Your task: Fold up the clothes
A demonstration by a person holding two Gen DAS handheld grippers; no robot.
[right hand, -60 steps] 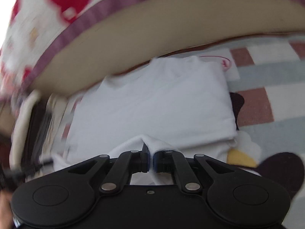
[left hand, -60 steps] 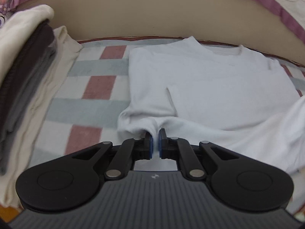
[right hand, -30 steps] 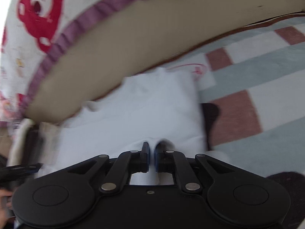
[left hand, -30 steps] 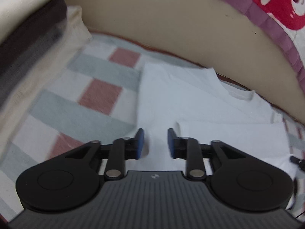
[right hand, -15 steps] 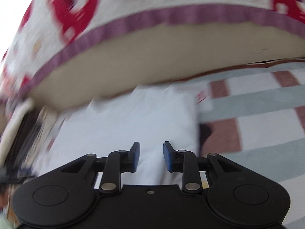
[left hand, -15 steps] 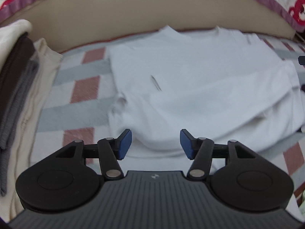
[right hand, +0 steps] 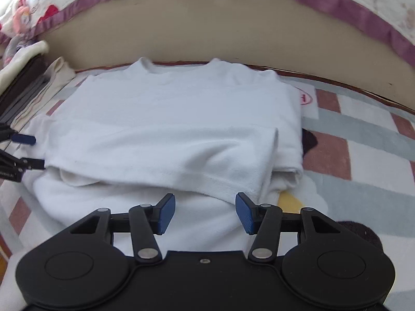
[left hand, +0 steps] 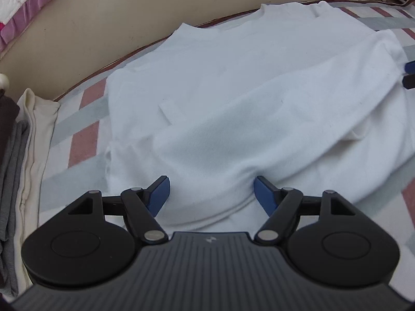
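Note:
A white long-sleeved top [left hand: 246, 108] [right hand: 168, 119] lies flat on the checked blanket, collar toward the bed base, its lower part folded up over the body and both sleeves tucked across. My left gripper [left hand: 211, 194] hovers open over the near left edge of the fold, nothing between its blue pads. My right gripper [right hand: 205, 212] is open too, just above the near edge at the right half of the top. The left gripper's tips show at the left edge of the right wrist view [right hand: 24, 140], beside the top.
A stack of folded clothes [left hand: 15, 160] in cream, grey and dark brown lies to the left [right hand: 28, 77]. The beige bed base [right hand: 207, 33] with a purple-trimmed quilt rises behind the top. The checked blanket [right hand: 363, 140] stretches to the right.
Both grippers let go of the white top's hem after carrying it up over the body, then opened wide and drew back toward me. The fold now rests on the top.

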